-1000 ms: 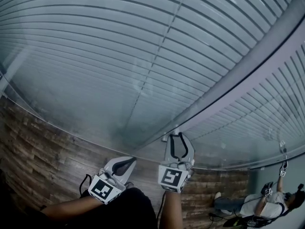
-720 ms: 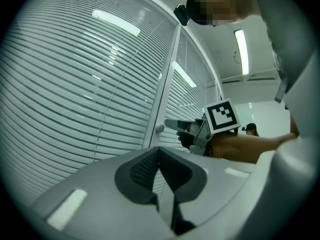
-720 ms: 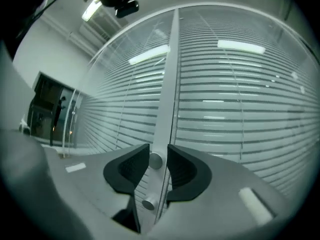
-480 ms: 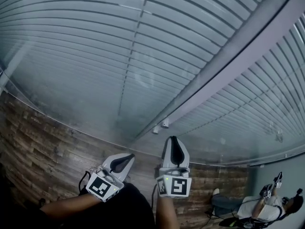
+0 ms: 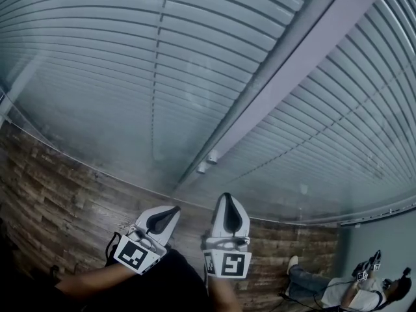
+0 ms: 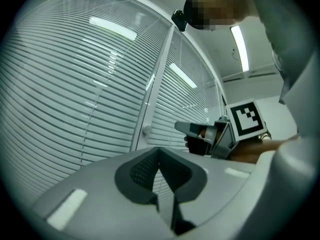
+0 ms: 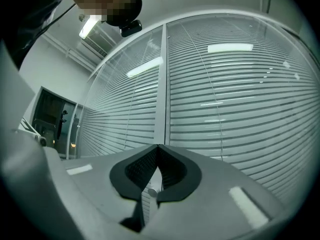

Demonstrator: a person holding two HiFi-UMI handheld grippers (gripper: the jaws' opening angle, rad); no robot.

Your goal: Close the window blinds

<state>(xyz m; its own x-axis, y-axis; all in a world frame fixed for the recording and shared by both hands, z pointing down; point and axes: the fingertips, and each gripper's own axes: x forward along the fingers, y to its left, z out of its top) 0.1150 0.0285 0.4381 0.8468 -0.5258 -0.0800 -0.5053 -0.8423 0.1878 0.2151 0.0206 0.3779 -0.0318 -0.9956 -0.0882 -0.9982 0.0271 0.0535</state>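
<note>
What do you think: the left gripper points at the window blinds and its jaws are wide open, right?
Not quite. The left gripper does point at the window blinds, but its jaws are shut together, not wide open. The left gripper view shows them meeting, with nothing held.

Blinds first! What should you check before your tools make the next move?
1. Blinds fully closed: cannot tell; dark lines show between the slats.
2. Knob on the frame free to reach: ok.
3. Right tool open for the knob: not ok; its jaws are shut and empty.
4. Right tool touching the knob: not ok; it sits apart from it.
5. Left tool out of the way: ok; shut, empty, beside the right one.
</note>
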